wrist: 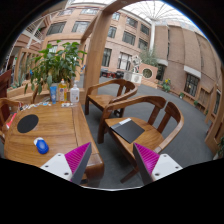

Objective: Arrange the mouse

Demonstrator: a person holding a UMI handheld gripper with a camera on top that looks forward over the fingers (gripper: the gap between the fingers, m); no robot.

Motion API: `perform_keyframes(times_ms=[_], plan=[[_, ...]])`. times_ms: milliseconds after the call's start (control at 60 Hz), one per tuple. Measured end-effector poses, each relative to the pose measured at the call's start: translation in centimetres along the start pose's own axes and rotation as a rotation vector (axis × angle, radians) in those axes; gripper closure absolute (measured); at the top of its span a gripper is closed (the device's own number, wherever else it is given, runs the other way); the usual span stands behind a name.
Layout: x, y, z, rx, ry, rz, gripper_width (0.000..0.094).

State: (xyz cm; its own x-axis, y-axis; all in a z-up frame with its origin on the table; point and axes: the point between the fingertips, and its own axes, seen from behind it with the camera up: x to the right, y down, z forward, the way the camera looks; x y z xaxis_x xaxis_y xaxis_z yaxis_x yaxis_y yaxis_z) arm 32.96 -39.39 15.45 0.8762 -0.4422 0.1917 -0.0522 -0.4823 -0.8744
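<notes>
A blue mouse [41, 146] lies on the wooden table [62, 128], near its front edge, to the left of the fingers. A round black mouse pad [28, 123] lies farther back on the same table. My gripper [112, 160] is open and empty, with its magenta pads [146, 158] wide apart above the grey floor. The left finger [77, 160] hangs over the table's near right corner. The mouse is left of and just beyond the left fingertip, apart from it.
A wooden chair [145, 128] with a dark flat item [127, 129] on its seat stands just ahead of the fingers. A second chair [108, 95] stands behind it. Potted plant [54, 64] and bottles [73, 94] stand at the table's far end. Buildings lie beyond.
</notes>
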Motion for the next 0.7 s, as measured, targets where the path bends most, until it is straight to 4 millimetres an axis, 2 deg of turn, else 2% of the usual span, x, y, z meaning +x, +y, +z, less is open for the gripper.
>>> perform_keyframes(times_ms=[17,33,50,67,83,100,117,150,233,250,333,483,600,700], plan=[[-0.2,-0.8,0.8,-0.064,-0.011,-0.017,0.0087],[-0.4,-0.4,-0.1,-0.046,-0.012,-0.012,0.0088],[-1.0,1.4,0.2,-0.034,-0.016,-0.006,0.0088],[-1.5,2.2,0.2,-0.041,-0.025,-0.007,0.0089],[-2.0,2.8,0.2,-0.051,-0.035,-0.008,0.0087],[-2.7,3.6,1.4,-0.126,-0.051,-0.028,0.0087],[-2.8,3.2,0.5,-0.131,-0.061,-0.031,0.0087],[-4.7,5.5,0.6,-0.091,-0.085,-0.019,0.0085],[-9.1,8.4,0.8,-0.134,-0.169,-0.039,0.0084],[-7.4,8.4,0.1,-0.155,-0.22,-0.046,0.0082],[-12.7,10.3,0.2,-0.181,-0.311,-0.061,0.0081],[-21.3,10.9,0.8,-0.162,-0.437,-0.095,0.0084],[-25.9,10.0,3.1,-0.126,-0.469,-0.117,0.0079],[-28.7,9.5,5.4,-0.128,-0.475,-0.132,0.0083]])
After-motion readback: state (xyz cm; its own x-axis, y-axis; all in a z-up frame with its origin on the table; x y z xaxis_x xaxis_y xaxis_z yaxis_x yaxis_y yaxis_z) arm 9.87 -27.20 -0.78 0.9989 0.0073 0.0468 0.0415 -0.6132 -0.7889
